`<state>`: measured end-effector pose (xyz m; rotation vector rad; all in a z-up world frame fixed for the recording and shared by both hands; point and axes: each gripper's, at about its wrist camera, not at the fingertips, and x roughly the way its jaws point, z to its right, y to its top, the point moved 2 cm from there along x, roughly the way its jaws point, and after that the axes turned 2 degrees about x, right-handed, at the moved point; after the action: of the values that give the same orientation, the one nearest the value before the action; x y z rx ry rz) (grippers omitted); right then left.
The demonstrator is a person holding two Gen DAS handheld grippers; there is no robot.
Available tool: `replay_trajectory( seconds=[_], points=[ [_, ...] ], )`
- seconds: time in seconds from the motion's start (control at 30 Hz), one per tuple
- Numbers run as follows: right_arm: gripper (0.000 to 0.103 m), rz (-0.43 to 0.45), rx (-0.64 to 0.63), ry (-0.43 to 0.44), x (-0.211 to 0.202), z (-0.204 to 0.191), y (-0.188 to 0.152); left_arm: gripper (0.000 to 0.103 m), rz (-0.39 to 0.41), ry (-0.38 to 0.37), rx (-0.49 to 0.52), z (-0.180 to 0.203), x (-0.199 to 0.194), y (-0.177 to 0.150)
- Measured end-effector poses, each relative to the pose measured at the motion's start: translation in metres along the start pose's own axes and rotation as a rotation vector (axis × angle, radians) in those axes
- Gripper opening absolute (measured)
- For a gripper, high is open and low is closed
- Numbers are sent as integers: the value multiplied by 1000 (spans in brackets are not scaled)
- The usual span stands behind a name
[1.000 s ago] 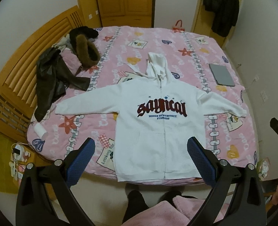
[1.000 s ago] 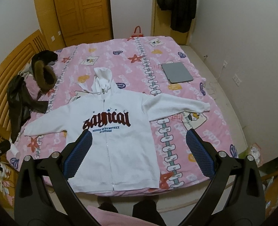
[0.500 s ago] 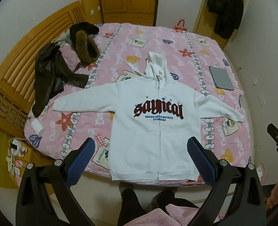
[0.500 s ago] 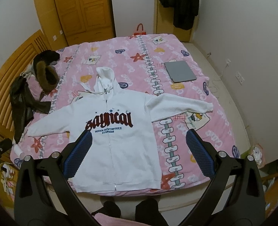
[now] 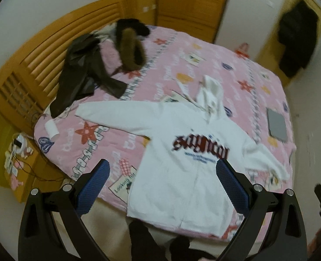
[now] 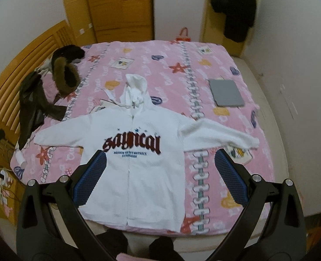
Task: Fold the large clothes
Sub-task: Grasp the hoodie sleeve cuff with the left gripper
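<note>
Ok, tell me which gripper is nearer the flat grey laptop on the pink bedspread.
Right. The right gripper hovers near the bed's foot, closer to the laptop; the left gripper sits farther toward the headboard side.

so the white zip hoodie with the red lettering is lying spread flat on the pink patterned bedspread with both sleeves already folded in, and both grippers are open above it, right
Not quite. The white zip hoodie with red lettering does lie flat on the pink patterned bedspread, but both sleeves are stretched out sideways, not folded in; the right wrist view shows this. The left gripper and right gripper are open.

Bed (image 6: 204, 91): wearing a pink patterned cover.
Lying on it: white hoodie (image 6: 143, 165) spread flat, dark jacket (image 6: 33, 100), fur-trimmed coat (image 6: 65, 74), grey laptop (image 6: 225, 92).
</note>
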<state>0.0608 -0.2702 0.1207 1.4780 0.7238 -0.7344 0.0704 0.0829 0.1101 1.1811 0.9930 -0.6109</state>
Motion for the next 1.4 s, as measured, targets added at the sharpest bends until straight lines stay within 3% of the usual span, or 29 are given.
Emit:
replay_trajectory(
  seconds=[0.17, 0.23, 0.43, 0.6, 0.83, 1.03, 1.13, 1.17, 1.33, 1.4],
  points=[
    [97, 40, -29, 23, 17, -58, 25, 95, -40, 55, -121, -95, 69, 41],
    [97, 50, -32, 36, 28, -96, 34, 95, -80, 96, -167, -149, 115, 56],
    [97, 30, -17, 73, 71, -208, 55, 95, -228, 130, -306, -302, 259, 83],
    [97, 44, -57, 54, 106, -293, 61, 95, -287, 116, -335, -390, 374, 99],
    [97, -33, -87, -8, 162, -357, 43, 95, -429, 57, -498, -471, 515, 101],
    [97, -92, -118, -72, 201, -377, 24, 95, -468, -33, -561, -494, 578, 102],
    [97, -140, -96, -79, 220, -379, 13, 95, -503, -28, -596, -507, 603, 99],
    [97, -151, -96, -85, 225, -379, 9, 92, -512, -32, -603, -510, 610, 99],
    [97, -183, -113, -97, 244, -387, -2, 40, -551, -39, -589, -509, 628, 103],
    [97, -192, -106, -98, 247, -387, -3, 30, -560, -10, -548, -502, 630, 108]
  ],
)
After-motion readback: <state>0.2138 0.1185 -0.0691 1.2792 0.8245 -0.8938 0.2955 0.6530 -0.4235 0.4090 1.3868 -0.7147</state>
